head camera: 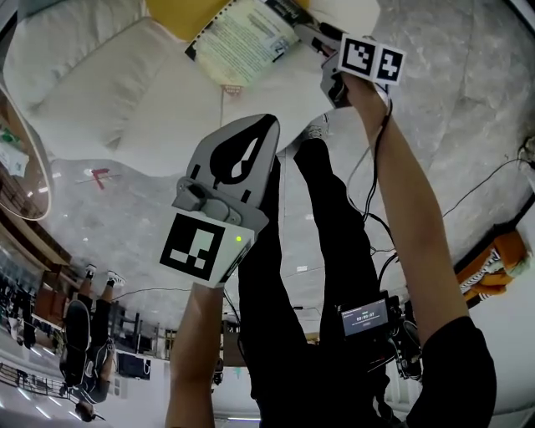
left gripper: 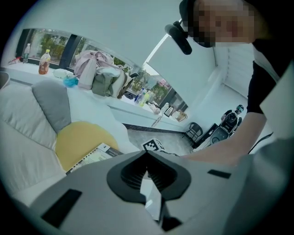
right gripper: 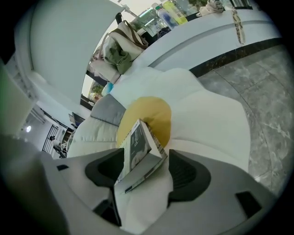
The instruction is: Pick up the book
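The book (head camera: 245,38) is spiral-bound with a pale printed cover and sits tilted over the white sofa (head camera: 100,84), beside a yellow cushion (head camera: 177,12). My right gripper (head camera: 313,38) reaches in from the right and is shut on the book. The right gripper view shows the book (right gripper: 140,149) standing on edge between the jaws. My left gripper (head camera: 249,152) hangs lower, mid-frame, over the sofa's front edge. It is shut with nothing in it (left gripper: 147,155). Past it, the left gripper view catches the book (left gripper: 89,156).
A grey cushion (left gripper: 53,103) leans on the sofa back behind the yellow cushion (left gripper: 82,140). A counter (left gripper: 115,103) with bags and bottles runs behind the sofa. Marble floor (head camera: 468,125) lies to the right, with cables and an orange object (head camera: 493,263).
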The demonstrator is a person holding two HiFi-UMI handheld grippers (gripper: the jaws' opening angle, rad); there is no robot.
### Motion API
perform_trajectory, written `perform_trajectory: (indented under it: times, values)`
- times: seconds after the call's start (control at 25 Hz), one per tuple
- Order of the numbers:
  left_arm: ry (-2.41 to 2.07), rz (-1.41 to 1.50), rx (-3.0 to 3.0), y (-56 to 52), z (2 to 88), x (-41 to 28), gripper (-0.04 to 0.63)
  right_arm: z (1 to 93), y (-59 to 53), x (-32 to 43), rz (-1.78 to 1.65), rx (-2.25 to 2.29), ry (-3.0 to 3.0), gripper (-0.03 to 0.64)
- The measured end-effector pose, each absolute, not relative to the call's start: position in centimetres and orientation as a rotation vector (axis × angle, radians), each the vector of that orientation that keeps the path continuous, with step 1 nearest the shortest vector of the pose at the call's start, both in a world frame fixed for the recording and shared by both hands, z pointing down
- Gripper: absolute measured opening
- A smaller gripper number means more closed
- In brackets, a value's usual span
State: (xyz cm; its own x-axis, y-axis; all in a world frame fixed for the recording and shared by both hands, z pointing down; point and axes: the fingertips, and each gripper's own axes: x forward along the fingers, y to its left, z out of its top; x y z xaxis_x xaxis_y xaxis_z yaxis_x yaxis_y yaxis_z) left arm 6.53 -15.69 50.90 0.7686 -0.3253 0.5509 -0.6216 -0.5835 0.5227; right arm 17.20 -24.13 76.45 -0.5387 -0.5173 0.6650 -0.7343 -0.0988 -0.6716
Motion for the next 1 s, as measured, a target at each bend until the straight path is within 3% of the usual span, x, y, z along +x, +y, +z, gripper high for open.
perform_trajectory:
  times: [0.6,1.0]
  values:
    - [-0.720,0.505,2.219,-15.8,50.9,6.0,0.014,78.2,-24.5,16.6,1.764,1.353,-1.858,0.301]
    - [-0.715,0.494,2.227,-15.2,49.5,6.2,0.014,76.1,-23.9,16.4,1.856,1.384,-1.828,0.239]
